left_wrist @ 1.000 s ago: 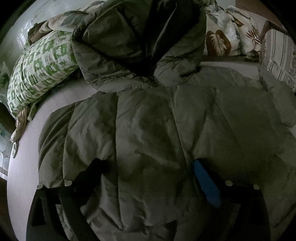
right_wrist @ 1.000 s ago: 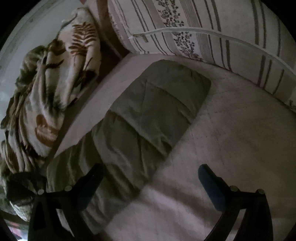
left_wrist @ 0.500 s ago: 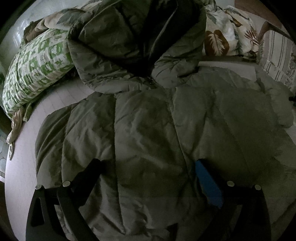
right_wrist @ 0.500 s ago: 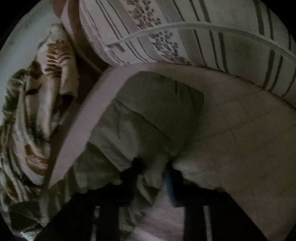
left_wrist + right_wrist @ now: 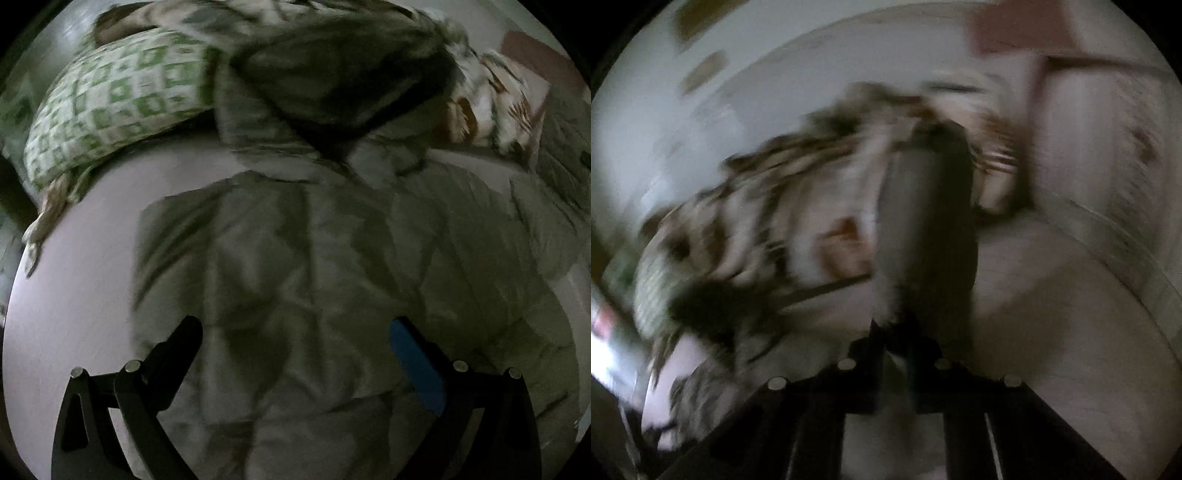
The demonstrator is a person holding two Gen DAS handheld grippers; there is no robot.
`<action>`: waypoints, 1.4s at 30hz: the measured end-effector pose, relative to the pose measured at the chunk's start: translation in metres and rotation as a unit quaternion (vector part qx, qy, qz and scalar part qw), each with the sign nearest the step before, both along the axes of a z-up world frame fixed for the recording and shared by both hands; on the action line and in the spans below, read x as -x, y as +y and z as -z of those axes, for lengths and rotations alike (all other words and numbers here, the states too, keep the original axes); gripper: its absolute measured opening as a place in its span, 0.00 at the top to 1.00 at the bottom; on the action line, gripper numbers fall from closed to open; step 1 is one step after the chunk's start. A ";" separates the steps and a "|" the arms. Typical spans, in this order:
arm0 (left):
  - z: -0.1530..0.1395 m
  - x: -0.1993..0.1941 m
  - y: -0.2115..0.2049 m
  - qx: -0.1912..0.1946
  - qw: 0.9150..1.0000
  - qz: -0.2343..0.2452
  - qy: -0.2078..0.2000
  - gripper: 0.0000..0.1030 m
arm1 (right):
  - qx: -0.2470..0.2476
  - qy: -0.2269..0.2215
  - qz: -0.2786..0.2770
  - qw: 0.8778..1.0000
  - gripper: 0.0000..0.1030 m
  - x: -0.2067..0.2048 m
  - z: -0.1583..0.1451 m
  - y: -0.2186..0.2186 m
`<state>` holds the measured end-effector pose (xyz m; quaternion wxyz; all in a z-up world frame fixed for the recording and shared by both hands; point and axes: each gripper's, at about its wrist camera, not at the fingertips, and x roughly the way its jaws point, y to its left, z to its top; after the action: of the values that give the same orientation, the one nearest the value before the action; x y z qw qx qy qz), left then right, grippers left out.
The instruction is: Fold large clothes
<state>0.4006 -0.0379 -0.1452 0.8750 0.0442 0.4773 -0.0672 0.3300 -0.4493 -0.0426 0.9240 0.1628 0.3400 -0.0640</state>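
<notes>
A big olive-green padded jacket (image 5: 317, 266) lies spread on the pale bed sheet (image 5: 74, 295), its hood (image 5: 332, 85) bunched at the far end. My left gripper (image 5: 295, 339) hangs open above the jacket's lower body, nothing between its fingers. In the right wrist view, which is blurred, my right gripper (image 5: 905, 354) is shut on the jacket's sleeve (image 5: 923, 229). The sleeve stands lifted off the bed and rises away from the jaws.
A green-and-white patterned pillow (image 5: 110, 103) lies at the far left of the bed. A leaf-print blanket (image 5: 491, 103) is heaped at the far right, its folds (image 5: 798, 221) behind the raised sleeve. A striped cushion (image 5: 1108, 177) sits at the right.
My right gripper closed on the sleeve end that lay flat on the sheet and lifted it while rolling. My left gripper drew back and up a little; more bare sheet shows at left.
</notes>
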 end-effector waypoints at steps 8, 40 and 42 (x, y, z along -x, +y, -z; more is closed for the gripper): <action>-0.014 0.019 0.073 0.023 0.997 -0.067 -0.012 0.02 | -0.010 0.010 -0.209 0.978 0.89 -0.029 0.013 0.197; 0.011 -0.046 0.004 0.041 0.996 -0.060 0.045 0.02 | 0.067 0.179 -0.101 0.976 0.00 -0.006 0.069 0.146; 0.012 -0.048 -0.012 0.029 0.998 -0.041 0.034 0.32 | 0.064 0.184 -0.089 0.977 0.00 -0.006 0.074 0.135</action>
<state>0.4483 -0.0495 -0.1572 0.8615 -0.0024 0.5056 -0.0468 0.3362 -0.3148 -0.1161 0.8562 0.0576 0.5124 -0.0320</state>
